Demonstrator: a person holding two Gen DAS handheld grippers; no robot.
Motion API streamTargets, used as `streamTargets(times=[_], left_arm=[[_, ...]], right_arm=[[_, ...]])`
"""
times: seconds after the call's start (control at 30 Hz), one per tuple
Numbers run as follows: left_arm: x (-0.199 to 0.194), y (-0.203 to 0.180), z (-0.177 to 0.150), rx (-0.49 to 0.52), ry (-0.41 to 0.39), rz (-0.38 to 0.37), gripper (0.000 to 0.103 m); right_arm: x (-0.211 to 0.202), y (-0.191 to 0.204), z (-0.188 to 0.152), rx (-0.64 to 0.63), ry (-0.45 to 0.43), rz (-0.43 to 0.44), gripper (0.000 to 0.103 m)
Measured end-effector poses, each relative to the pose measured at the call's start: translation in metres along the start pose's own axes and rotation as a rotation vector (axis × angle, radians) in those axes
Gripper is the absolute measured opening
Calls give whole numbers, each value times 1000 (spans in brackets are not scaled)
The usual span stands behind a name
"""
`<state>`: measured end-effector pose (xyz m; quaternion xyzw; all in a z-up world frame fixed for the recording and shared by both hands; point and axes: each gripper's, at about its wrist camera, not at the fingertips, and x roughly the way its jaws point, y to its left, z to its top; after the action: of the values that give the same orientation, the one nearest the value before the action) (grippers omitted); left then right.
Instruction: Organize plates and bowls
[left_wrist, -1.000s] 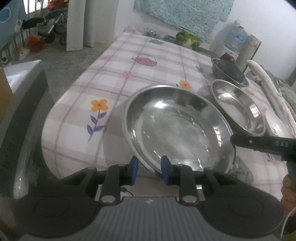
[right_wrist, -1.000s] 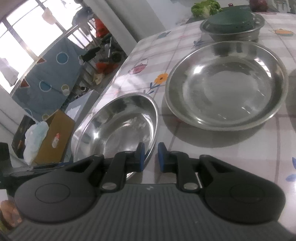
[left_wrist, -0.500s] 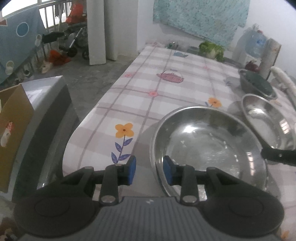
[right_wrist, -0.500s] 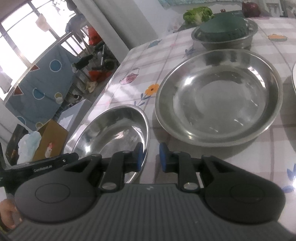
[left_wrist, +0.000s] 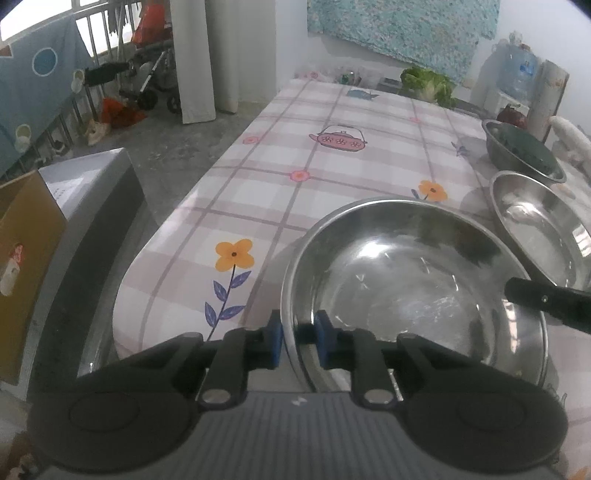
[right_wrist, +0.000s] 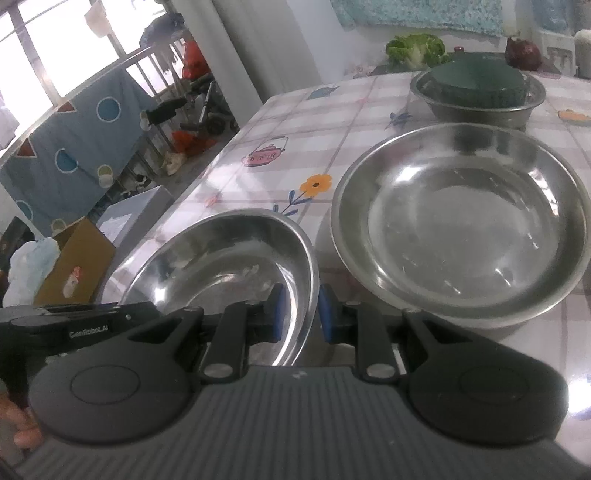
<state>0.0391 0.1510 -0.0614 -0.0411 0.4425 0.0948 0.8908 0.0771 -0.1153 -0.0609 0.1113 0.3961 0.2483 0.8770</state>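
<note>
A wide steel bowl (left_wrist: 406, 288) rests near the table's front corner. My left gripper (left_wrist: 299, 341) straddles its near-left rim, its jaws closing with the blue pads against the metal. On the opposite side my right gripper (right_wrist: 299, 314) is shut on the same bowl (right_wrist: 221, 273); one of its fingers (left_wrist: 546, 302) shows over the far rim in the left wrist view. A second, larger steel bowl (right_wrist: 458, 229) sits just beyond. Behind it stands a third steel bowl (right_wrist: 476, 92) with a dark green dish inside.
The table (left_wrist: 295, 177) has a checked cloth with flower prints, and its rounded corner lies just left of the held bowl. A lettuce (left_wrist: 428, 83) sits at the far end. On the floor to the left stand a cardboard box (left_wrist: 26, 266) and a grey box (left_wrist: 92, 192).
My left gripper has slid leftward along the bowl's rim, its jaws widening briefly and then narrowing onto the rim. The right gripper has kept its hold on the bowl.
</note>
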Motion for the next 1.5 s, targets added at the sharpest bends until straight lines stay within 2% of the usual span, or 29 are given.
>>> streamTargets(times=[0.2,0.5,0.67,0.93,1.5], left_arm=[[-9,0,-6,7,9,-11,18],[0,-3,-5,4,31,-3,21],[-11,-8,-5,21,13,-3,21],[-6,-11,-11,21,41,-13,21],[3,-12,-3,12,42,-17,29]], right_arm=[[-6,0,-3,-3,-7,-10,17],[-2,-3,-7,19,6,2,17],[-6,-3,-6,15,5,-9,18],[-4,-11,-10,54,18,9,18],[4,-13,-10,69,35,20,18]])
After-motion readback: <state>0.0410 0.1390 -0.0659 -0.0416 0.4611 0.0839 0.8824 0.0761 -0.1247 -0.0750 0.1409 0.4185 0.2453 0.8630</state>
